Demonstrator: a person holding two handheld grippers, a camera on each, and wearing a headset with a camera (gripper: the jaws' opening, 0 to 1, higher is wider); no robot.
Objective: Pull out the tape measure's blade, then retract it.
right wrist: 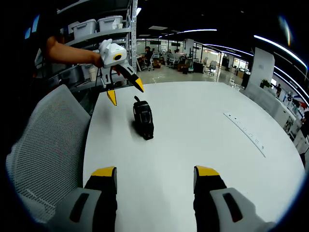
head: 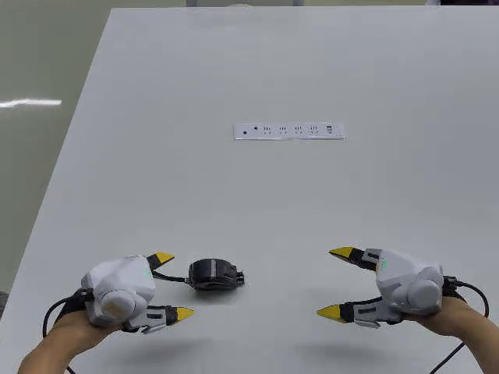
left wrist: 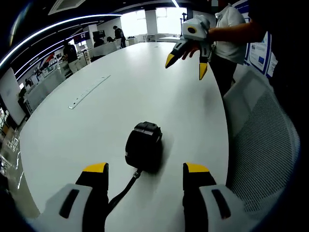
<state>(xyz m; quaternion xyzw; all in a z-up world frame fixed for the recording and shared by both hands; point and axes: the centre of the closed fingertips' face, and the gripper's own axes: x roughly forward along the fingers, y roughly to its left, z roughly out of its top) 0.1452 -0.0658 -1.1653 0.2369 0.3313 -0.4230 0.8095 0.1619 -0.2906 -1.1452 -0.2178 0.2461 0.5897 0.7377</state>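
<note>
Both claws gape wide, empty. Left gripper [head: 175, 285] is just beside the black tape measure [head: 214, 274] lying on the white table [head: 273, 195]; right gripper [head: 334, 282] is well apart. I'd clamp the case squarely first, then pinch the blade's tip.

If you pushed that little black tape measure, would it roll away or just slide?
The tape measure sits squat and low on the smooth white table, so it would probably slide, not roll. It looks hard-shelled, so it is likely stiff when squeezed. Its thin strap would probably just flop.
</note>
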